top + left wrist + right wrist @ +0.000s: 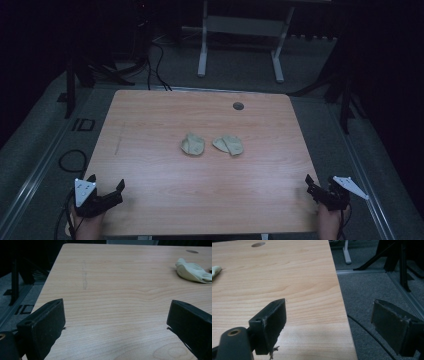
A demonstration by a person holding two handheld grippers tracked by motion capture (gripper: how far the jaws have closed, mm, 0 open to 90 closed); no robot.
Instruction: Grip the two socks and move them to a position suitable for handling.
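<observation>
Two pale crumpled cloths lie near the middle of the wooden table (150, 120), and we place everything else by that table. We see the left cloth (192, 144) and the right cloth (228, 144) side by side with a strip of bare wood between them; their folds are too small in the high view to make out. A small round hole (238, 106) sits toward the table's far edge. At the near left corner the left gripper (106, 183) rests over the wood, jaws spread wide with nothing between them. At the near right corner the right gripper (320, 185) straddles the table's edge, jaws likewise wide and empty, one over wood, the other over the grey floor (367, 295). In the left gripper view the right cloth is cut off by the frame. Beyond the far edge the room is dark; we can make out only a white frame (240, 30) and some cables (155, 60).
</observation>
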